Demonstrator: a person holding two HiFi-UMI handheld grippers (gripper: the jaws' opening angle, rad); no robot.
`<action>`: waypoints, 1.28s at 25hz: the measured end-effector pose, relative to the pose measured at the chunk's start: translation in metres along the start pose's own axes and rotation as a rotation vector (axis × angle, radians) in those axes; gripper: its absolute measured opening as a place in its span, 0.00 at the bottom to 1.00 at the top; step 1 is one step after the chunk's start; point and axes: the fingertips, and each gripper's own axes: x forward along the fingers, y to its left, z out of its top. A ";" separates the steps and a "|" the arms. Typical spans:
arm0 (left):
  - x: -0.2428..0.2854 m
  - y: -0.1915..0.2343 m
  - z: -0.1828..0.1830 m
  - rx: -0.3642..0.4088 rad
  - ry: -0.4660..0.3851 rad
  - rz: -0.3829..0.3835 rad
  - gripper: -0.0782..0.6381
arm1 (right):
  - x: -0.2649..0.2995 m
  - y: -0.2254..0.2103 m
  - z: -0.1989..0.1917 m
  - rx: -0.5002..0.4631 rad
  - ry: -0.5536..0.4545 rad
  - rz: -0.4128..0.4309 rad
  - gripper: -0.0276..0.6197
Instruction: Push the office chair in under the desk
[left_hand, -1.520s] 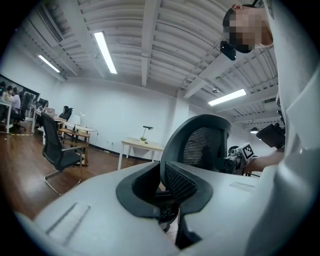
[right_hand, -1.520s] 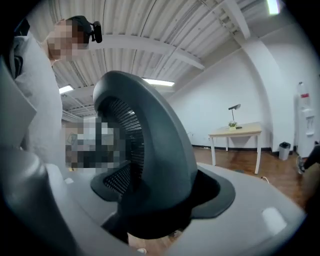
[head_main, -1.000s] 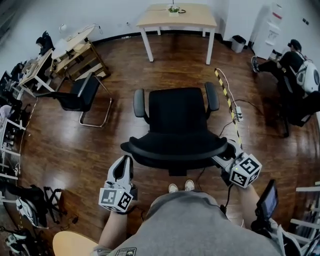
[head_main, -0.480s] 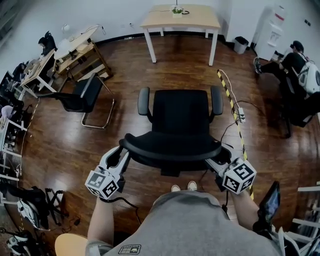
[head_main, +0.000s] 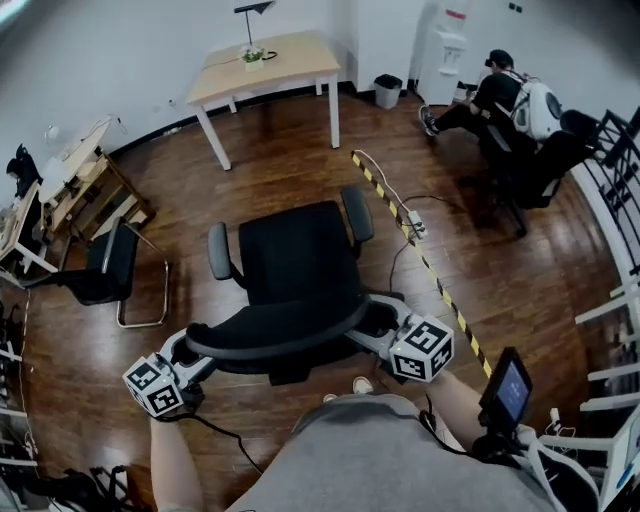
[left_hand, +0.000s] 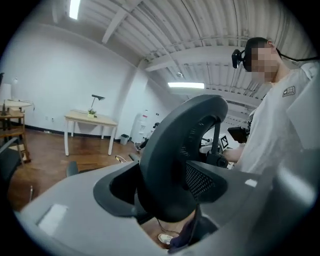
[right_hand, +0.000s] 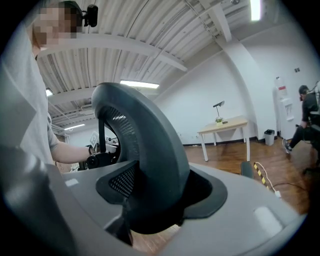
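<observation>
The office chair (head_main: 290, 262) is found in the middle of the wooden floor (head_main: 300, 150), well apart from the pale desk (head_main: 290, 62) at the far wall. Its seat is turned to the far side and its backrest (head_main: 275, 338) is nearest. A broad stretch of open floor is left between the chair's front edge and the desk legs. On the right this lane is bordered by a yellow-and-black striped strip (head_main: 425, 262) laid diagonally on the floor, with a power strip (head_main: 414, 226) and loose cable just beside it. The chair's right armrest (head_main: 357, 212) is seen near the strip but apart from it. On the left, a second black chair (head_main: 100, 272) on a metal frame is placed well apart.

The left tongs (head_main: 193, 347) are set wide around the left end of the backrest. Their jaws have just been opening, and the backrest's edge is seen between them without being clamped. The right tongs (head_main: 378, 322) are closed on the right end of the backrest, which fills the space between the jaws.

The chair's base and wheels are hidden under the seat. The space under the desk cannot be made out. A small plant (head_main: 250, 54) on the desk is too small to be read in detail. A seated person (head_main: 500, 92) at the far right is partly covered by dark furniture.
</observation>
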 end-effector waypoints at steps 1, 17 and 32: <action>0.008 -0.001 0.000 0.004 0.010 -0.009 0.51 | 0.000 0.000 0.000 0.000 -0.001 0.003 0.48; 0.050 -0.020 0.002 0.017 0.020 -0.075 0.47 | -0.023 -0.011 -0.002 0.006 -0.015 -0.021 0.47; 0.063 -0.021 0.018 0.050 0.016 -0.168 0.46 | -0.022 -0.017 0.010 0.021 -0.017 -0.039 0.48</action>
